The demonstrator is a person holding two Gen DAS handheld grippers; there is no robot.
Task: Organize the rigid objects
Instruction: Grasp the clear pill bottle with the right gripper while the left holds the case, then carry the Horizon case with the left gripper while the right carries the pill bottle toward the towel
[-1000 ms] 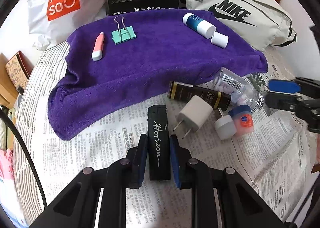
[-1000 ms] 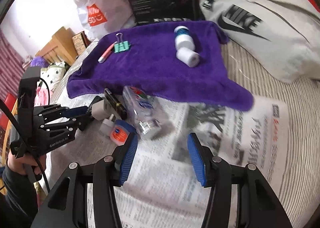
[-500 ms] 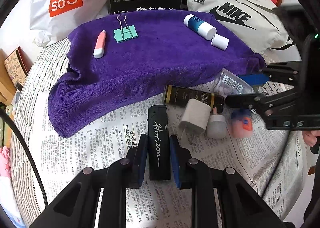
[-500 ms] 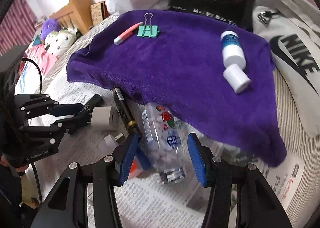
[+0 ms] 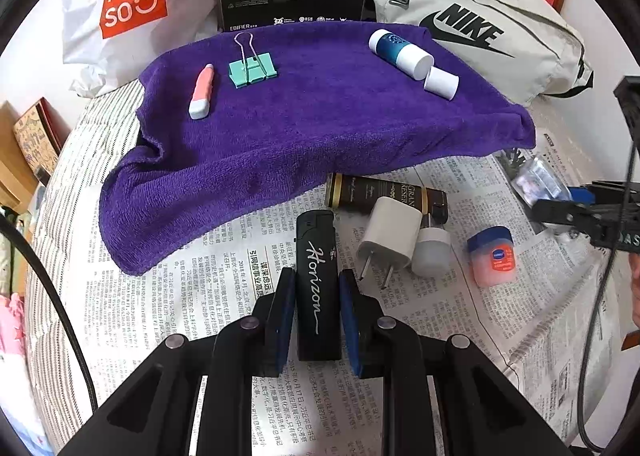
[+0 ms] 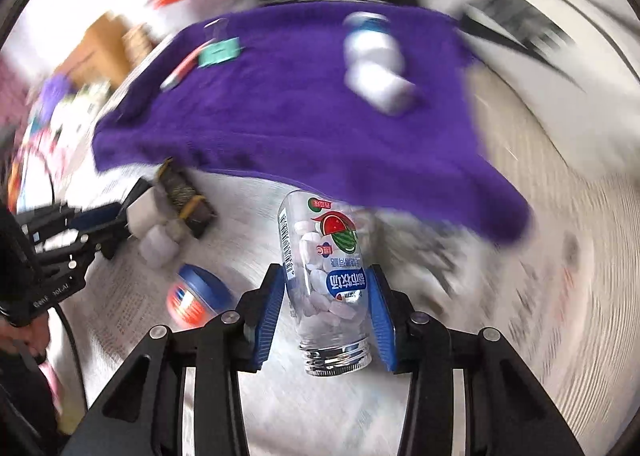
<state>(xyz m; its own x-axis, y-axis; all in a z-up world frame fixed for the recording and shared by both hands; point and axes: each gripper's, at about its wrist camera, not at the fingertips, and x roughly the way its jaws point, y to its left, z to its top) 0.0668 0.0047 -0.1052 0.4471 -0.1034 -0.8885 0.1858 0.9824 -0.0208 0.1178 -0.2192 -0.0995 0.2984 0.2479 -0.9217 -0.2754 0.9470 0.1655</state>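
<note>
Newspaper [image 5: 460,336] covers the striped bedding, with a purple towel [image 5: 320,128] spread toward twelve o'clock and bags and a black box behind it. On the towel, left to right, lie a pink tube [image 5: 201,96], a green binder clip [image 5: 252,70] and a blue-and-white bottle [image 5: 400,53] with its cap [image 5: 441,83] beside it.

At six o'clock in the left wrist view, the left gripper [image 5: 316,316] stands narrow, clamped on the black lighter [image 5: 318,284], whose long axis runs from six to twelve o'clock. Next come a white charger [image 5: 390,236], a dark tube [image 5: 384,194] and a small red jar [image 5: 493,256].

Since a second ago the right gripper [image 6: 328,316] has swung over the clear candy bottle [image 6: 324,280], and its jaws have just been closing, so they now press the bottle's sides. It lies on the newspaper, long axis from six to twelve o'clock, threaded neck toward the camera. I judge both hands ready to carry their items to the towel.
</note>
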